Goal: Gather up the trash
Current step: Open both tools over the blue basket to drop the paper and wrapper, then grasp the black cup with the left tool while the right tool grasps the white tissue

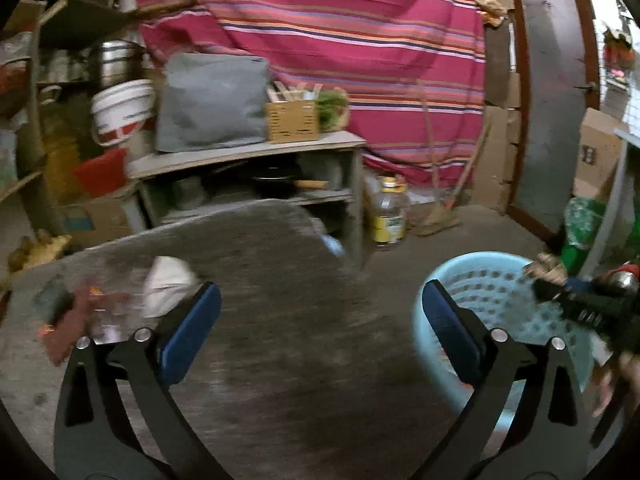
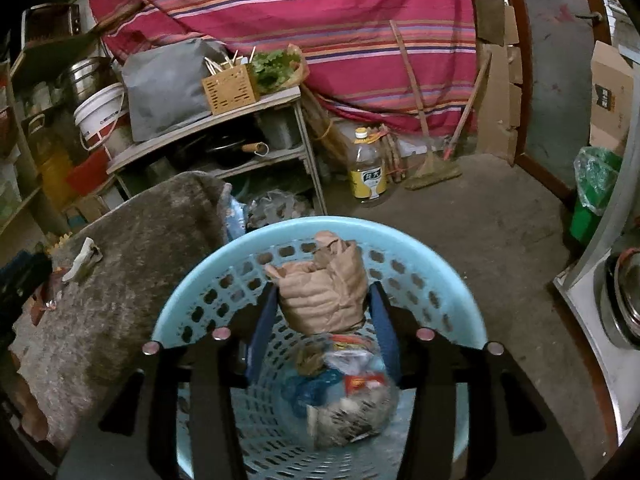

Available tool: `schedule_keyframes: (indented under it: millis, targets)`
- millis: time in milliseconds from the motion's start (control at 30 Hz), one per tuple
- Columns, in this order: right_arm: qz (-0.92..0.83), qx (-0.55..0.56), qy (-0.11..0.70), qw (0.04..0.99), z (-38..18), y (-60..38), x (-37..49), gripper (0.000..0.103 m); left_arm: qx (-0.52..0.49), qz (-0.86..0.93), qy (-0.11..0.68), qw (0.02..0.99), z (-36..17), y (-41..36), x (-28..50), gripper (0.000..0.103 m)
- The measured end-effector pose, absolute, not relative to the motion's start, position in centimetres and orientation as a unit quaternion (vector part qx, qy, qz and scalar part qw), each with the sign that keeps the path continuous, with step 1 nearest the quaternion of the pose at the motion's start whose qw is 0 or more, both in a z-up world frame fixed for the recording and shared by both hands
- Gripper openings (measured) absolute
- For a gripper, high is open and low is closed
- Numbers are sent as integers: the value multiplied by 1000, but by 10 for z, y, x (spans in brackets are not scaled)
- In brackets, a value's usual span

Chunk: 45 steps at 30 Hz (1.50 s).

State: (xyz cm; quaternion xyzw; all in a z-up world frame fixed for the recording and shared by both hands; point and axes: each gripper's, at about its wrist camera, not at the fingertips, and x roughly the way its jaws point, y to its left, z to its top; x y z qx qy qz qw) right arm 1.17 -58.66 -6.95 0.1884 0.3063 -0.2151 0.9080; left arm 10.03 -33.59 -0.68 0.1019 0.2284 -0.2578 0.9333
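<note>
**Crumpled brown paper bag over the blue basket, left jaws wide and empty**

Crumpled brown paper bag [image 2: 326, 286] sitting between the blue pads of the right gripper [image 2: 323, 320], right above the open mouth of the light blue perforated basket [image 2: 404, 236]. Looks pinched from both sides, pads seemingly touching the paper, though can't swear the contact is firm. Already some trash down in the basket: a clear plastic wrapper with red print [image 2: 360, 380], something blue and crinkly beside it.

Left gripper [image 1: 320, 332] spread wide, nothing between the pads, hovering over a grey felt-covered table [image 1: 260, 280]. Still lying on that felt near the left finger: a white crumpled scrap [image 1: 168, 284] and a reddish-brown wrapper [image 1: 72, 320], both pretty blurred. Basket just off the table's right edge, on the concrete floor [image 2: 480, 220].

Further out: a low shelf unit [image 1: 248, 152] with a grey bag and a small wooden box on top, a yellow-labelled bottle [image 2: 368, 168] on the floor beside it, a striped pink cloth [image 1: 340, 40] hung behind everything
</note>
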Motion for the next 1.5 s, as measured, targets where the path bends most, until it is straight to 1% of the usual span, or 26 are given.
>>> schedule_keyframes:
  millis: [33, 67, 133, 167, 233, 367, 633, 967, 1200, 1367, 1500]
  targets:
    - [-220, 188, 306, 907, -69, -584, 14, 64, 105, -244, 227, 937, -7, -321, 105, 97]
    - [-223, 187, 305, 907, -69, -582, 15, 69, 105, -235, 228, 939, -6, -308, 110, 97]
    - [-231, 188, 306, 904, -68, -578, 20, 73, 101, -215, 230, 944, -6, -281, 121, 97]
    - [-234, 187, 305, 904, -68, -575, 22, 77, 99, -207, 231, 946, -5, -270, 127, 97]
    - [-242, 182, 303, 904, -66, -568, 28, 82, 94, -187, 237, 949, -6, -246, 142, 98]
    - [-237, 173, 296, 909, -58, -546, 46, 89, 80, -144, 250, 954, -10, -195, 172, 98]
    - [-200, 145, 301, 921, -49, -489, 100, 94, 74, -92, 260, 958, -13, -123, 213, 98]
    - [-148, 98, 326, 929, -47, -410, 169, 94, 82, -65, 275, 956, -15, -68, 260, 98]
    - [-130, 94, 351, 923, -59, -378, 209, 94, 73, -67, 300, 949, -22, -45, 308, 98]
    - [-122, 53, 368, 920, -61, -353, 237, 94, 76, -83, 328, 938, -38, -40, 337, 98]
    - [-112, 56, 371, 920, -60, -342, 252, 94, 91, -95, 344, 930, -52, -43, 351, 98]
